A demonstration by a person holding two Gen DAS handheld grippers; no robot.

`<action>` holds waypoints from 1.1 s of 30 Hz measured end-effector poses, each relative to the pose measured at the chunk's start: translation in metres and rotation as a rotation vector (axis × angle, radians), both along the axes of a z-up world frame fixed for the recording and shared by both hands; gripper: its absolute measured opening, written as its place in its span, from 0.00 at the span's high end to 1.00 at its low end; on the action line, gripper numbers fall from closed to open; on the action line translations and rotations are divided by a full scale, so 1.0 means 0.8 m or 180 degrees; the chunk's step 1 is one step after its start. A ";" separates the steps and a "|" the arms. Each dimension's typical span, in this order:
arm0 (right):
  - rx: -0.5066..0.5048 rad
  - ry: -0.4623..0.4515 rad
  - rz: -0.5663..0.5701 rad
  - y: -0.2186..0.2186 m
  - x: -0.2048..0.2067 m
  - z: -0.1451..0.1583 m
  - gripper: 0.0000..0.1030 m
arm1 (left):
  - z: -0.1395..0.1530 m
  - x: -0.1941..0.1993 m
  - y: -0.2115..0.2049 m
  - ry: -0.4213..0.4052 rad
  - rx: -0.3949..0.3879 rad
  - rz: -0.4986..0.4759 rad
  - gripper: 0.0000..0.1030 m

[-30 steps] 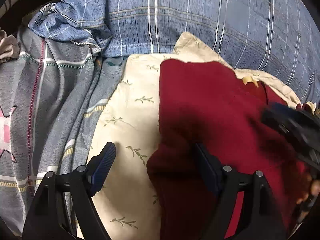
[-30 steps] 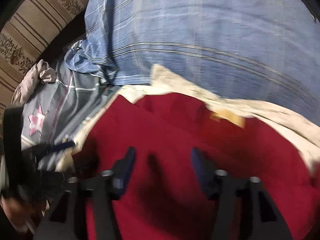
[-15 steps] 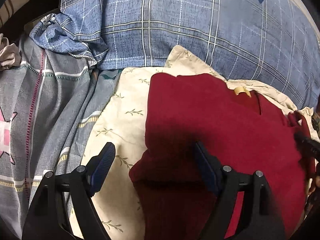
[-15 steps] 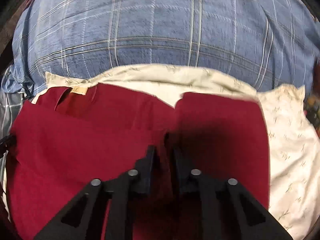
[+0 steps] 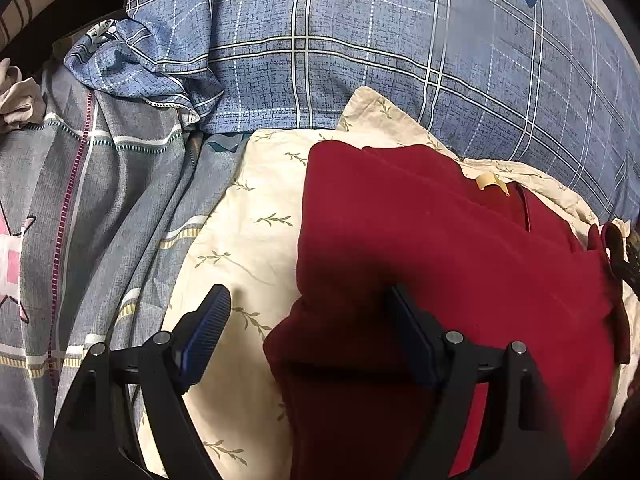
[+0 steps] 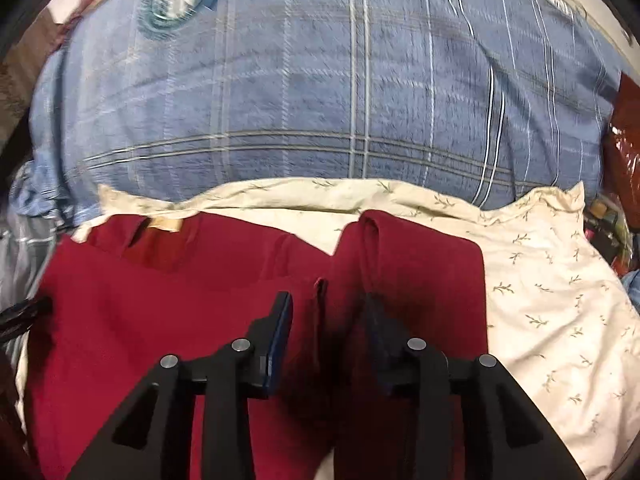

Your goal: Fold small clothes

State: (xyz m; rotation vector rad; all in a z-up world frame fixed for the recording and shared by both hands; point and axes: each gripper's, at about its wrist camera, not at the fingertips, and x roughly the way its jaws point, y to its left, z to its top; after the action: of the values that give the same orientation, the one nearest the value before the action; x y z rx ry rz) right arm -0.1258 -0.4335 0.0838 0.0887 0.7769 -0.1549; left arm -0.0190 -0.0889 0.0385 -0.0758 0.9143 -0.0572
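Behind, blue plaid pillow (image 6: 320, 100), cream sheet (image 6: 560, 300)

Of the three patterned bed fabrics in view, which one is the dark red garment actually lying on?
The cream leaf-print cloth, lying directly under the red garment. The blue plaid bedding lies behind it, the grey striped sheet beside it.

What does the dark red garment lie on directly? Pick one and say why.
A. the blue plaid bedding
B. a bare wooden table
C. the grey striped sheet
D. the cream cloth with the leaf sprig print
D: the dark red garment lies on the cream sprig-printed cloth, which shows around its edges in both views; the blue plaid bedding lies beyond it and the grey striped sheet off to the side.
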 end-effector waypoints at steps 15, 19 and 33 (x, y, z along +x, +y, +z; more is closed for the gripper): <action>0.0297 0.0001 -0.0162 -0.042 -0.096 0.008 0.27 | 0.029 -0.023 -0.011 -0.0272 -0.0146 -0.0190 0.22; 0.0165 0.0120 -0.0315 -0.043 -0.116 -0.008 0.25 | 0.025 -0.025 -0.014 -0.0237 -0.0125 -0.0219 0.22; 0.1326 -0.0161 -0.1054 -0.092 -0.145 -0.063 0.25 | 0.019 -0.021 -0.016 -0.0164 -0.0092 -0.0230 0.22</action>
State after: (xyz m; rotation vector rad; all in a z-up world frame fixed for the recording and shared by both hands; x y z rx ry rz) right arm -0.2420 -0.5067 0.0334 0.6157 0.7308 -0.3017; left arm -0.0358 -0.1020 0.0535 -0.0679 0.8648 -0.1390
